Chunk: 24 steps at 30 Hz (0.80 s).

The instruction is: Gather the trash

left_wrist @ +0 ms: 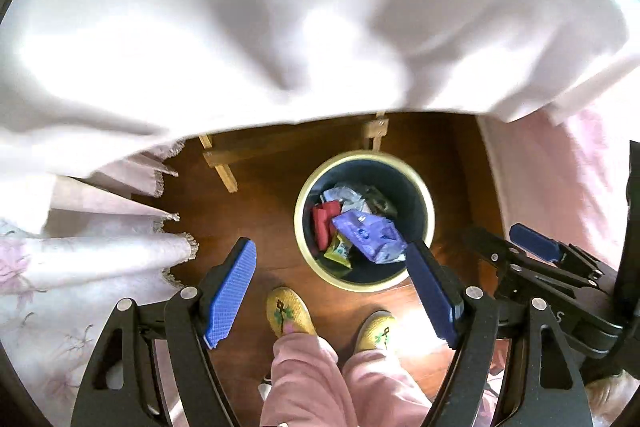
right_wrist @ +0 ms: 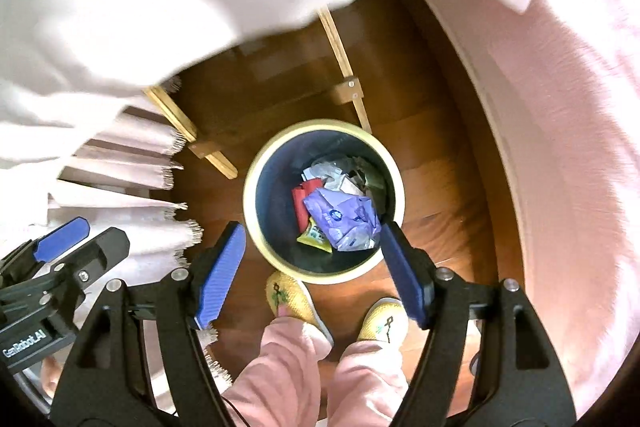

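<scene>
A round bin point(left_wrist: 427, 203) point(right_wrist: 256, 163) with a pale yellow rim and dark inside stands on the wood floor below both grippers. Inside lie a purple wrapper point(left_wrist: 370, 233) point(right_wrist: 344, 219), a red packet point(left_wrist: 324, 223) point(right_wrist: 302, 201), a yellow-green packet point(left_wrist: 338, 251) point(right_wrist: 314, 237) and crumpled silver wrappers point(left_wrist: 348, 197) point(right_wrist: 332, 173). My left gripper point(left_wrist: 332, 287) hangs open above the bin's near edge, nothing between its blue pads. My right gripper point(right_wrist: 310, 271) is open too, holding nothing. Each gripper shows at the edge of the other's view: the right one point(left_wrist: 532, 247), the left one point(right_wrist: 60, 235).
A white tablecloth point(left_wrist: 240, 27) point(right_wrist: 120, 7) with a fringed hem hangs over the table beyond the bin. Wooden table legs point(left_wrist: 218, 157) point(right_wrist: 344, 67) stand beside it. A person's pink trousers point(left_wrist: 320, 375) and yellow slippers point(left_wrist: 290, 311) point(right_wrist: 290, 297) are just near of the bin. Pink fabric point(right_wrist: 560, 147) fills the right.
</scene>
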Motion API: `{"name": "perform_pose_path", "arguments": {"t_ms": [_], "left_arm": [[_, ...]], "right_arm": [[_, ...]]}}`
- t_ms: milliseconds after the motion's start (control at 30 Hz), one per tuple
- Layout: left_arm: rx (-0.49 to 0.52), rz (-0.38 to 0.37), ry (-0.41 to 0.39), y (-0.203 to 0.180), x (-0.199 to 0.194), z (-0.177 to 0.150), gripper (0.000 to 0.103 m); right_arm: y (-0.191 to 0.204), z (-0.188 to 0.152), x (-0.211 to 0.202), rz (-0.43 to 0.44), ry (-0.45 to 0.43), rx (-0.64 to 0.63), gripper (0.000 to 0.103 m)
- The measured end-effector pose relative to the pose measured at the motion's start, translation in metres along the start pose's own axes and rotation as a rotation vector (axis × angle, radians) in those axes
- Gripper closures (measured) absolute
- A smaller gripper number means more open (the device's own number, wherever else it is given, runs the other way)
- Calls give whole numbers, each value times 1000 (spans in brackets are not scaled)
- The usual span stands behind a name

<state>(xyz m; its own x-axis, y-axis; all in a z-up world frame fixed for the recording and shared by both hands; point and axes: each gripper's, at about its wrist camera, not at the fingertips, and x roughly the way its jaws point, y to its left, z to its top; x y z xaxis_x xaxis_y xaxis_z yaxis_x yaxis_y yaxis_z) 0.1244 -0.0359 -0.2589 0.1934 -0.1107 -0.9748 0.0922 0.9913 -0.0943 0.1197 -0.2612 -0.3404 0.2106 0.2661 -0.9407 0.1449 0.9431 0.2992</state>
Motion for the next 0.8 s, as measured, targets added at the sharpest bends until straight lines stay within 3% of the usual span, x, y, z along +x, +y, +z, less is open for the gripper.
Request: {"name": "perform_pose_path", "arguments": {"t_ms": [533,800], "left_arm": [[4,-45,-129,-12,-197,-6,24],[-4,-54,-256,-7,-283,-11,17]], "right_arm": [[41,-9,-192,43,-122,-92,32],[61,-21,-273,55,-197,-171,31]]}}
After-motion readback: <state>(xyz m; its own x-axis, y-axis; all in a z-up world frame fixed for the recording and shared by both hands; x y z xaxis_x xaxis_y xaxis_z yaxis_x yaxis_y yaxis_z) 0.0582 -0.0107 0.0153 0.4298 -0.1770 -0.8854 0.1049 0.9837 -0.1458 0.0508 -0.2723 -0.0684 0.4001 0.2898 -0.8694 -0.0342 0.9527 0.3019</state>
